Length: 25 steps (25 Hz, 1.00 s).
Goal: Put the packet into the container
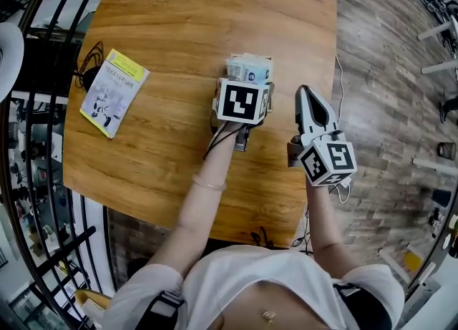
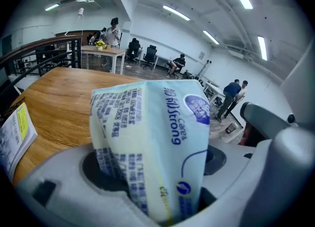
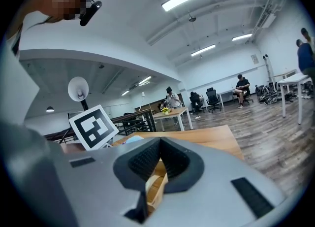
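Observation:
My left gripper (image 1: pixel 247 72) is shut on the packet (image 1: pixel 249 68), a pale blue and white tissue pack with blue print, over the middle of the wooden table (image 1: pixel 186 28). In the left gripper view the packet (image 2: pixel 152 137) stands upright between the two jaws of the left gripper (image 2: pixel 155 166) and fills most of the frame. A pale box rim (image 1: pixel 270 59) shows just under and beside the packet; most of it is hidden by the gripper. My right gripper (image 1: pixel 306 94) hangs shut and empty to the right, by the table's right edge. Through the gap below the right gripper's (image 3: pixel 157 147) closed tips a light brown box (image 3: pixel 155 187) shows.
A yellow and white booklet (image 1: pixel 114 92) lies near the table's left edge, also seen as the booklet (image 2: pixel 15 132) at the left. A black railing (image 1: pixel 43 200) runs along the table's left side. Wooden floor (image 1: pixel 386 107) lies to the right. Desks and people stand far off.

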{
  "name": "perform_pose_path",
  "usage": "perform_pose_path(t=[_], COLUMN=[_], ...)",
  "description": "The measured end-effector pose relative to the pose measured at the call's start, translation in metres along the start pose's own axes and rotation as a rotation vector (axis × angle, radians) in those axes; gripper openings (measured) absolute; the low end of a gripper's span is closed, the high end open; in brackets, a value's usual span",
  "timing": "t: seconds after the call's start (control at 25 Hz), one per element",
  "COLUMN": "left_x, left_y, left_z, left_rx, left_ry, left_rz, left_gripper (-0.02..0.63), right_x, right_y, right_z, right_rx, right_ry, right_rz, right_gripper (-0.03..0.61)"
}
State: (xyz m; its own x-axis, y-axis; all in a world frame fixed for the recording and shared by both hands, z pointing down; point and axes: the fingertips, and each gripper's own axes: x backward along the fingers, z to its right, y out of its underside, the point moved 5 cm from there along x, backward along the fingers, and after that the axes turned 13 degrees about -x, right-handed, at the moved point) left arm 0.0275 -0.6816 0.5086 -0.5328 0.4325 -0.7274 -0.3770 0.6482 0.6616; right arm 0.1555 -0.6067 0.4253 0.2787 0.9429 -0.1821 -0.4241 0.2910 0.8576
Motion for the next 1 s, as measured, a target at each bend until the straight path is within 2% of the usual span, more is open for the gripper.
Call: perform_pose_path(t=[0.28, 0.56, 0.72, 1.0], left_x=[-0.022, -0.034, -0.030, -0.016], left_y=[0.006, 0.008, 0.004, -0.004], left_z=[-0.001, 0.003, 0.000, -0.010], left_rx=[0.031, 0.020, 0.029, 0.009], left_ry=[-0.004, -0.012, -0.006, -0.023], left_rz=[-0.044, -0.043, -0.030, -0.013], left_gripper=[0.368, 0.385, 0.426, 0.430], right_x=[-0.003, -0.003, -0.006, -0.009], right_y=[0.003, 0.006, 0.006, 0.010], right_z=[0.008, 0.014, 0.013, 0.012], right_rx=[-0.030, -0.038, -0.044, -0.063], right_ry=[0.012, 0.018, 0.014, 0.008], right_rz=[0.004, -0.001, 0.005, 0.000], right_gripper=[0.012, 0.012, 0.012, 0.012])
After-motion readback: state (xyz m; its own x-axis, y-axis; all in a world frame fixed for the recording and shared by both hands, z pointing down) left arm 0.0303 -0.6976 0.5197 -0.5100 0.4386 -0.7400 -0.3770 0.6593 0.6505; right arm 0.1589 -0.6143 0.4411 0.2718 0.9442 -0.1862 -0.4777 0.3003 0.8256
